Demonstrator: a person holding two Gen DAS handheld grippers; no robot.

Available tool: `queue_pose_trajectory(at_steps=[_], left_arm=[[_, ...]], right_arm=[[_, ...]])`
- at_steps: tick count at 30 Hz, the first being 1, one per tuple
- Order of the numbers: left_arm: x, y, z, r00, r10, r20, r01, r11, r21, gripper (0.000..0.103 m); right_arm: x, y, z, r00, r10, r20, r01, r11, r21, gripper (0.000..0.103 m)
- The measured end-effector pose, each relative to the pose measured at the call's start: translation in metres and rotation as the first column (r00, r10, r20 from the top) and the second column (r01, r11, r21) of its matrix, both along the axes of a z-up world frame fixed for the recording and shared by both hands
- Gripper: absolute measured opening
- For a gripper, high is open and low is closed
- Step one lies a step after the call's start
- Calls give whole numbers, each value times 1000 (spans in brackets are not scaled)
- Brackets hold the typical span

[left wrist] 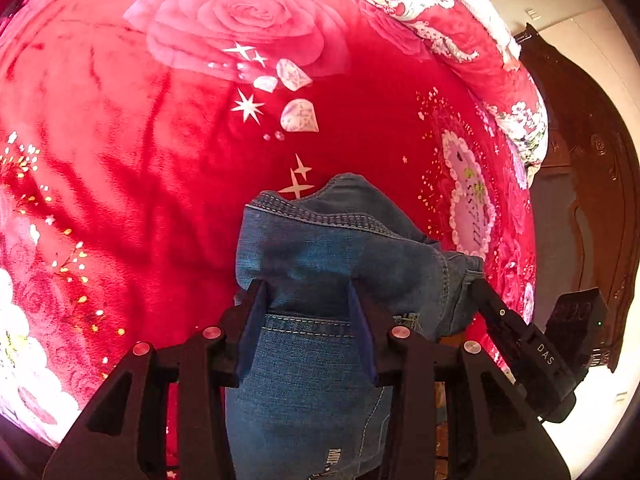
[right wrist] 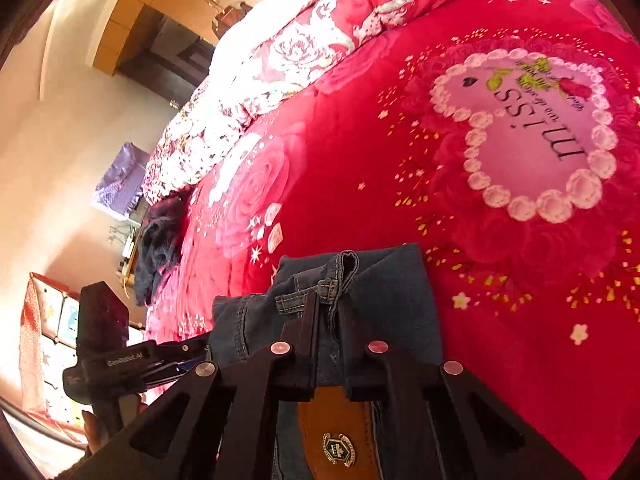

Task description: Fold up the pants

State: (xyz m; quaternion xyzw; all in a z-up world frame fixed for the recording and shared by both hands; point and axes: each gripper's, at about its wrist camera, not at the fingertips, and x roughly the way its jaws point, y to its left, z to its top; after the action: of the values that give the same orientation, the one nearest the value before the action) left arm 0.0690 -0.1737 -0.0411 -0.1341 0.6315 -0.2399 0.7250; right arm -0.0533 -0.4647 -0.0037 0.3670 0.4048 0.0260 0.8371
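Blue denim pants (left wrist: 320,256) hang bunched over a red rose-print blanket (left wrist: 120,160). My left gripper (left wrist: 308,316) is shut on a thick fold of them, and the denim fills the gap between its blue pads (left wrist: 254,320). To the right, my right gripper (left wrist: 478,280) pinches another edge of the same pants. In the right wrist view my right gripper (right wrist: 328,308) is shut on the stitched waistband of the pants (right wrist: 392,288), above a brown leather patch (right wrist: 336,432). The left gripper (right wrist: 200,350) meets the denim at the left.
The blanket (right wrist: 360,160) bears a pink heart print (right wrist: 532,132). A dark heap of clothing (right wrist: 160,240) lies at the bed's left edge. A purple bag (right wrist: 120,180) and storage cubes (right wrist: 52,320) stand beyond it. Dark carved wooden furniture (left wrist: 580,160) borders the bed.
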Motion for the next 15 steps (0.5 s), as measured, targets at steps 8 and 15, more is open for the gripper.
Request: queue_pose_trajectory(at_steps=[8,15], left_arm=[[0,26,11,1000,18,-12,-18,999,-26,38],[-60,40,7,993,-89,-81,81,992,-100,40]], right_arm=[[2,-12,-38,988,-20,-154,14,999,-39,20],[-55,-8,-4,994,34,-108,-23,995,96,44]])
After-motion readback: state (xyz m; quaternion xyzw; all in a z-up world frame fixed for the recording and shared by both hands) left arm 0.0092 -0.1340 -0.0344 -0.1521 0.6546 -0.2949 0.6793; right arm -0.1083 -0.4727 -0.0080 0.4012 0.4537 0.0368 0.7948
